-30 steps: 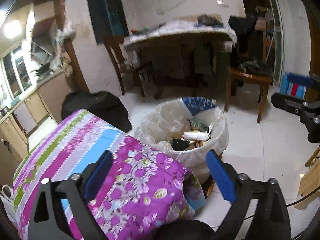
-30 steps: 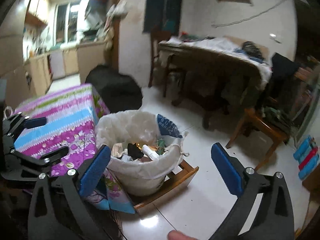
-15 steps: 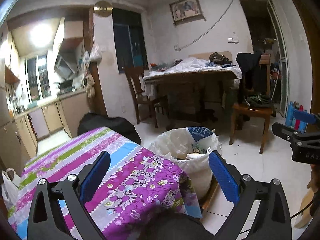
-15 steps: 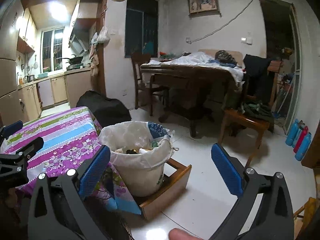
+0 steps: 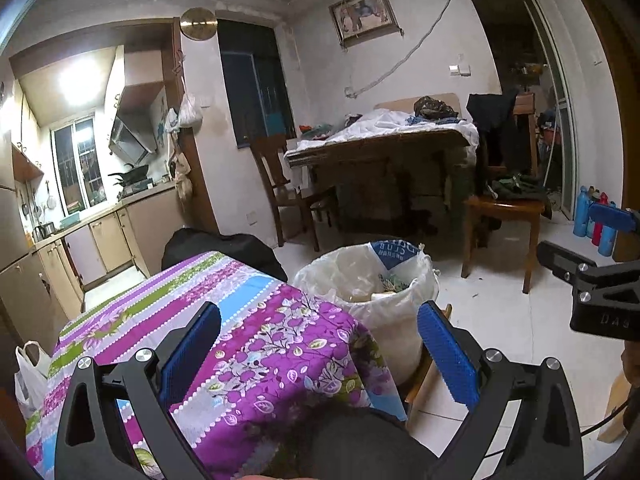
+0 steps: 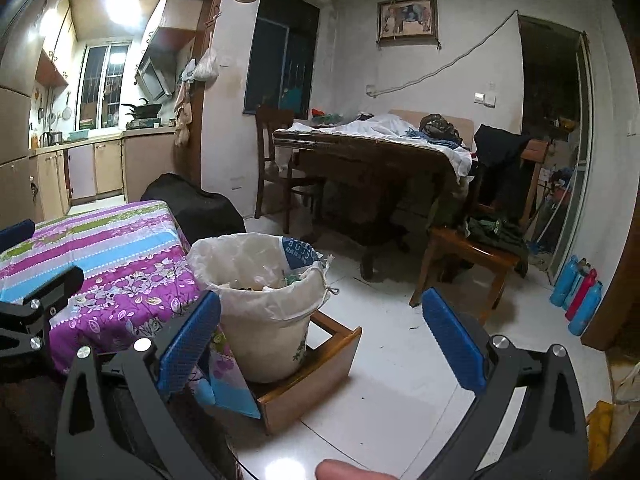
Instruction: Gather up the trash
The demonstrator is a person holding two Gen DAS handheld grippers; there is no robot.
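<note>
**Empty hands, next piece to find**

My left gripper (image 5: pixel 318 354) and right gripper (image 6: pixel 320 338) both have fingers spread wide, holding nothing. Past the flowered tablecloth (image 5: pixel 256 344) stands the lined bin (image 6: pixel 264 300), already holding scraps. I'd scan the floor slowly before reaching.

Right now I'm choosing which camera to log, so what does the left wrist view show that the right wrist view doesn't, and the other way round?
Only the left wrist view shows the white plastic bag hanging at the floral table's near left corner, and the right gripper from the side.

Only the right wrist view shows the wooden tray under the bin, a fingertip at the bottom edge, and the left gripper from the side.

Both show the lined trash bin, the floral tablecloth, the blue and red bottles, and open, empty grippers.
</note>
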